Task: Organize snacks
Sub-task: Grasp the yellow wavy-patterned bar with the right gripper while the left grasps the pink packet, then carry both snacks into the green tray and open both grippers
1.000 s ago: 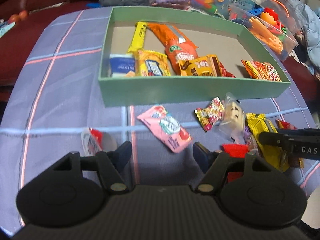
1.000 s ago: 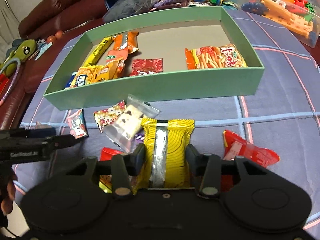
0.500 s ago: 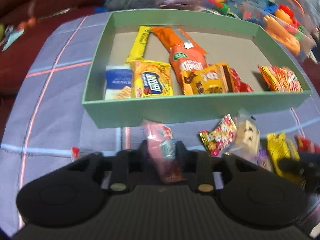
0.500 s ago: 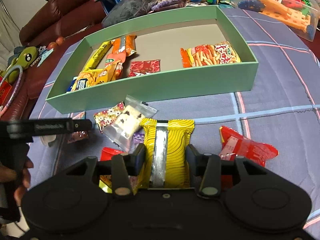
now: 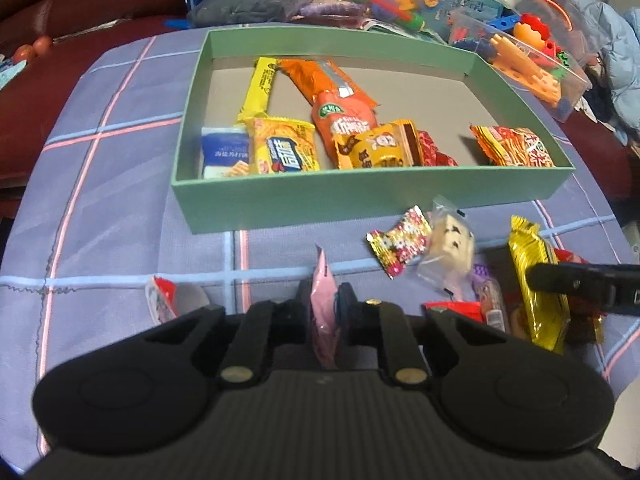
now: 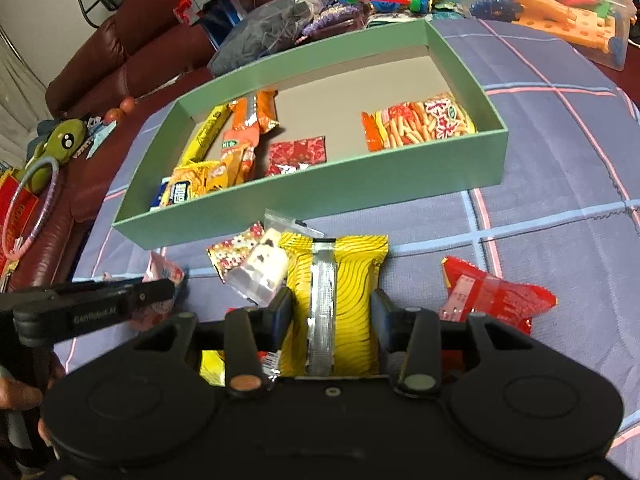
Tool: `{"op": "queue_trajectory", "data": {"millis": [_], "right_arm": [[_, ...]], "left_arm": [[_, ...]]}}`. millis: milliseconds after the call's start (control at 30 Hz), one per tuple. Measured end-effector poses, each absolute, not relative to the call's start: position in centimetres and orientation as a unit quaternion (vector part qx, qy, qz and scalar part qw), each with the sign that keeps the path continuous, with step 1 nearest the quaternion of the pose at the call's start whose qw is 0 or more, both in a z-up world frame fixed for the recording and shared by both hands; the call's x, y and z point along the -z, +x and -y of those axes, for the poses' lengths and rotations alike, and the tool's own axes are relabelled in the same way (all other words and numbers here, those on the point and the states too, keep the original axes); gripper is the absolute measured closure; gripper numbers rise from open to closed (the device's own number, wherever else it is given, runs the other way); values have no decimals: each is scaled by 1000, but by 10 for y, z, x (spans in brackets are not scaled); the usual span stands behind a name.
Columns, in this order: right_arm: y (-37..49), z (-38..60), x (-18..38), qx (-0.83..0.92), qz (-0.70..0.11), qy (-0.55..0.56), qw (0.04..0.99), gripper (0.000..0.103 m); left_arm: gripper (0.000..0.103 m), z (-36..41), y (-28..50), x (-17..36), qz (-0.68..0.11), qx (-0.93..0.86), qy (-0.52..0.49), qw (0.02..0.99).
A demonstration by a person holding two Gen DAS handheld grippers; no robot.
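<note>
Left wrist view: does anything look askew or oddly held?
Yes. The pink packet stands on edge, pinched in the left gripper, whose jaws have just closed on it. Other loose snacks lie flat.

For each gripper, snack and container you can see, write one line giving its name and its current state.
Left gripper: jaws just closed, shut on the pink packet.
Pink packet: pinched on edge.
Right gripper: clamping the yellow packet.
Yellow packet: held, silver seam up.
Green box: open, partly filled.
Red packet: loose on the cloth.
Clear bag: loose on the cloth, outside the box.
</note>
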State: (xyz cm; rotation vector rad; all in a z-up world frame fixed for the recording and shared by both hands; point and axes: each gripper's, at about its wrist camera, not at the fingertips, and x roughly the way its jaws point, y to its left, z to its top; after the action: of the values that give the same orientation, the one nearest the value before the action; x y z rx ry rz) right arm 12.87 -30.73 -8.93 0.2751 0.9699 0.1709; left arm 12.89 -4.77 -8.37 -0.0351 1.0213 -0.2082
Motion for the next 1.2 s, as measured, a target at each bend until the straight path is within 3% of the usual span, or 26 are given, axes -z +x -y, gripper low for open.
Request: {"op": "queue_trajectory", "data": {"millis": [133,333,433,800,1200], "right_arm": [[125,309,85,-80,-462,131,874,62],[125,306,87,-80,-466,135,871,62],[127,305,88,-80,-467,135,870,62],[139,317,54,-90,-429,155,885,62],[257,356,25,-37,-380,122,916,62]], "left_arm": [[89,46,129,90,-495,99,-20,863],[75,49,131,101,-511,100,-1,854],[90,51,127,100,-505,103,9,857],[89,67,136,27,-435,168,-8,885],[89,123,274,17,-417,173,-17,892]]}}
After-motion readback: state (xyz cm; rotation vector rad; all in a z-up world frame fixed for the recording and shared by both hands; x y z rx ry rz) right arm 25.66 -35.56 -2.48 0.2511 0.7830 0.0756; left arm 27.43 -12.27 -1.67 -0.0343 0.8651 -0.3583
